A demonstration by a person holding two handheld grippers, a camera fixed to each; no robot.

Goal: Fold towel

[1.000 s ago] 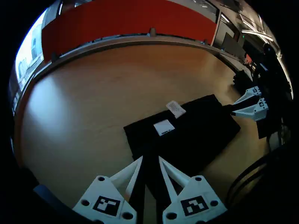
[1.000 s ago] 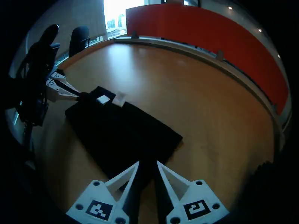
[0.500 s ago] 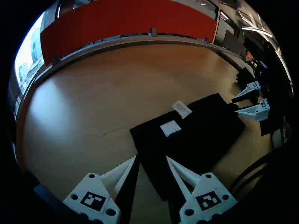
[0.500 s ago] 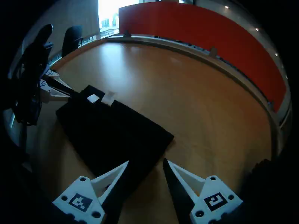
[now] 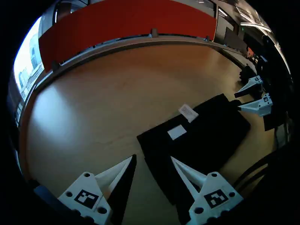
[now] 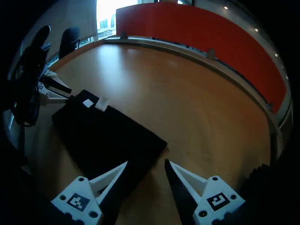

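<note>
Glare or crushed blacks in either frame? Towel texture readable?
Left gripper view: window blown out, pale sheen on the table, black towel crushed to a flat shape, no texture. Right gripper view: same clipped window and sheen, table rim bowed by fisheye.

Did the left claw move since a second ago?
Yes. The left claw has opened and shifted left against the black towel: the towel's near corner, once between its fingers, now sits by its right-hand finger.

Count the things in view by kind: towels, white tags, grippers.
Black towel: 1
White tags: 2, a square tag and a longer tag
Grippers: 2, the left gripper and the right gripper
Total: 5
</note>
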